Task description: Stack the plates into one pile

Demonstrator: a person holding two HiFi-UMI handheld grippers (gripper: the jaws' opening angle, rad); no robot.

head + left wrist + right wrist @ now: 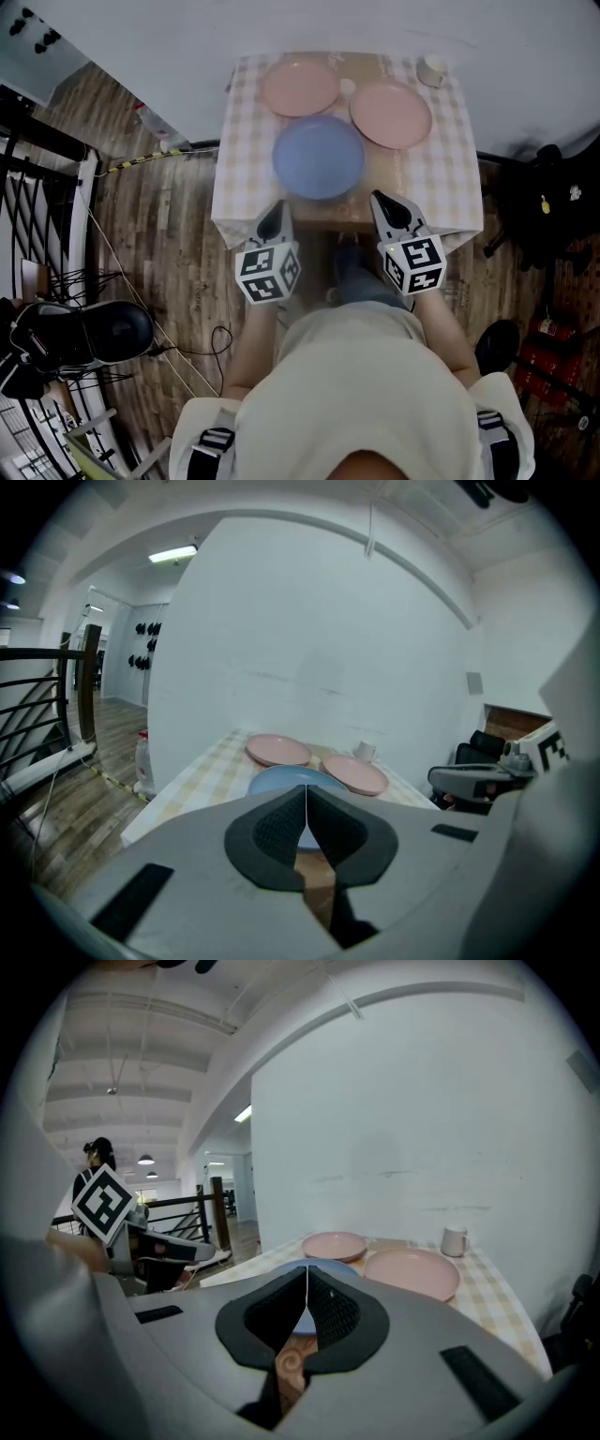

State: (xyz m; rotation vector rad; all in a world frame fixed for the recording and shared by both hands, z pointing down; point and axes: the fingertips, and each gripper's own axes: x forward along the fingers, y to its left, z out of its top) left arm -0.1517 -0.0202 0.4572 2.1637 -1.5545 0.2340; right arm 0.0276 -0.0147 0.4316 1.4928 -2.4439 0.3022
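Note:
Three plates lie apart on the checked tablecloth (242,169). A blue plate (319,157) (281,778) (339,1266) sits nearest me. One pink plate (300,87) (278,750) (335,1245) is at the far left and another pink plate (390,114) (354,773) (411,1272) at the far right. My left gripper (273,221) (307,789) is shut and empty at the table's near edge, just short of the blue plate's left side. My right gripper (389,211) (307,1274) is also shut and empty, near the blue plate's right side.
A white mug (432,69) (365,751) (454,1240) stands at the far right corner by the white wall. A black railing (37,202) and a dark helmet-like thing (94,330) are on the wood floor to the left. Dark clutter (548,202) is to the right.

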